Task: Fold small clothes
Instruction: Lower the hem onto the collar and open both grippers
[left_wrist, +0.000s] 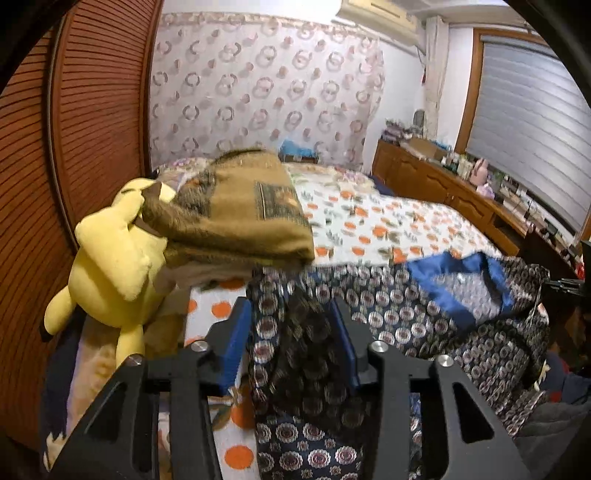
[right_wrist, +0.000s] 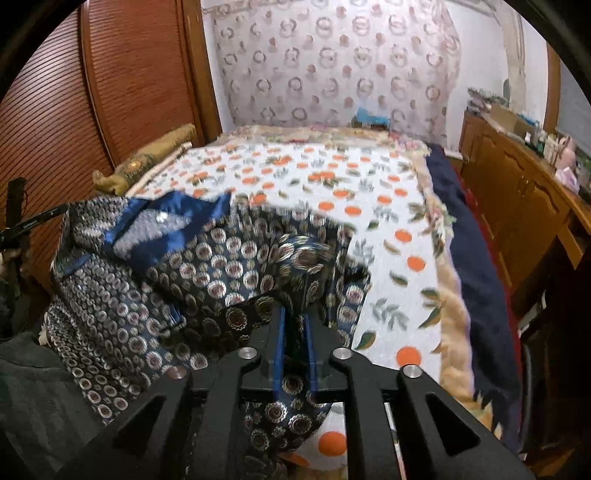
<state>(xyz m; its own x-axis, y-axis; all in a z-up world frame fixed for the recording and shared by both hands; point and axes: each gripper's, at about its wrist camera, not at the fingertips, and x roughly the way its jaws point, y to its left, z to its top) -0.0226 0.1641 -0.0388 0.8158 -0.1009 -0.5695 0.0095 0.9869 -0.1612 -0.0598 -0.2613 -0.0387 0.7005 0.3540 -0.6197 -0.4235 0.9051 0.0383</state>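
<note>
A dark navy garment (left_wrist: 406, 306) with a round medallion print and a plain blue lining (left_wrist: 450, 280) hangs above the bed, stretched between both grippers. My left gripper (left_wrist: 291, 325) is shut on a bunched fold of it, with fabric filling the gap between the blue pads. In the right wrist view the same garment (right_wrist: 166, 277) spreads to the left, its blue lining (right_wrist: 170, 221) turned up. My right gripper (right_wrist: 294, 325) is shut on another fold of it, jaws nearly together.
The bed has a white quilt with orange dots (right_wrist: 332, 184). A yellow plush toy (left_wrist: 110, 266) and a folded brown blanket (left_wrist: 240, 214) lie at the bed's left edge by the wooden louvred door (left_wrist: 74, 147). A wooden dresser (right_wrist: 517, 192) stands on the right.
</note>
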